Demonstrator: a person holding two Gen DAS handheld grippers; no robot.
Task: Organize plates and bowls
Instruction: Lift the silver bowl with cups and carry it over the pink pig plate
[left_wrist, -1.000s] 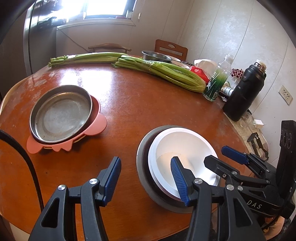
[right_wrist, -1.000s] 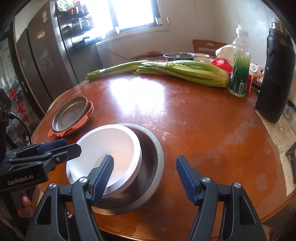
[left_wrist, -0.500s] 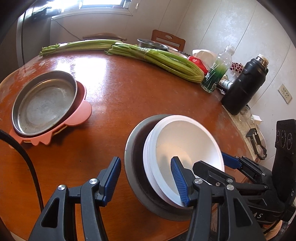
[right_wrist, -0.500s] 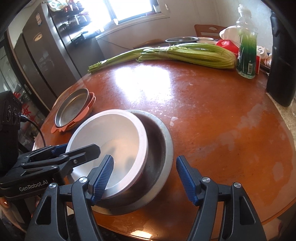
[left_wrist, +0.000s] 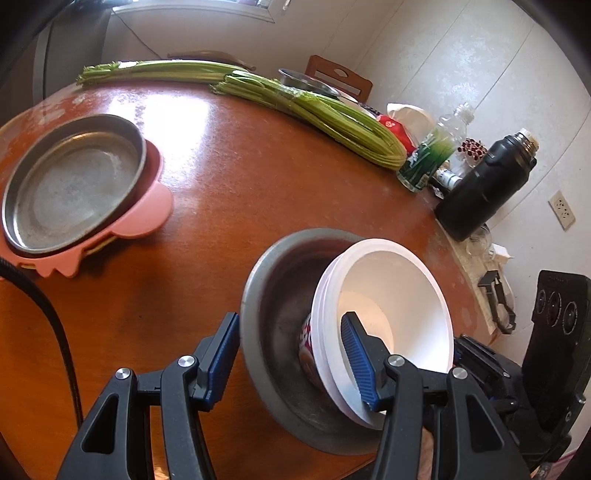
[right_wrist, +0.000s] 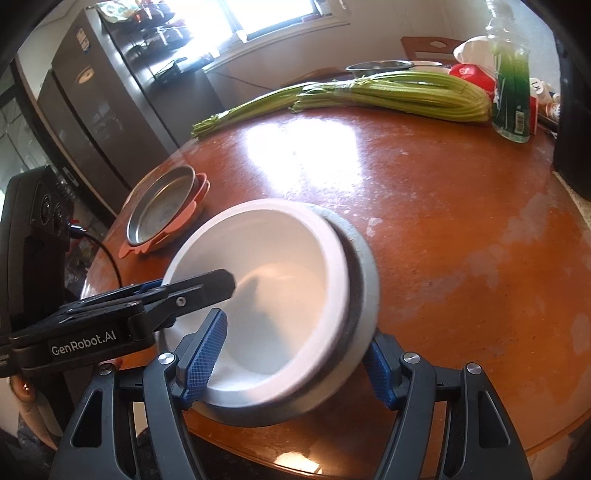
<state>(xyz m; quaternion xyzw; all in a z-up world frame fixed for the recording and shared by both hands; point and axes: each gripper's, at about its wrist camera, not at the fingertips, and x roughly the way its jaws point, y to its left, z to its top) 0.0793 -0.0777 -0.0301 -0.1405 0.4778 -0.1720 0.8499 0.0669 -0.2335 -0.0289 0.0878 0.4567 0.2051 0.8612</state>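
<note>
White bowl (left_wrist: 391, 306) tilted in steel bowl (left_wrist: 280, 280), both between open jaws

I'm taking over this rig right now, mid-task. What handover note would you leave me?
Left gripper: open, one finger inside the white round bowl, the other outside the grey metal bowl.
Right gripper: open, straddling the same two rims.
The white bowl sits tilted inside the grey one on the brown round table. The shallow steel dish is nested on the pink plastic plate.
Done: two nested pairs.
Left: probably settling the tilted bowl.
</note>
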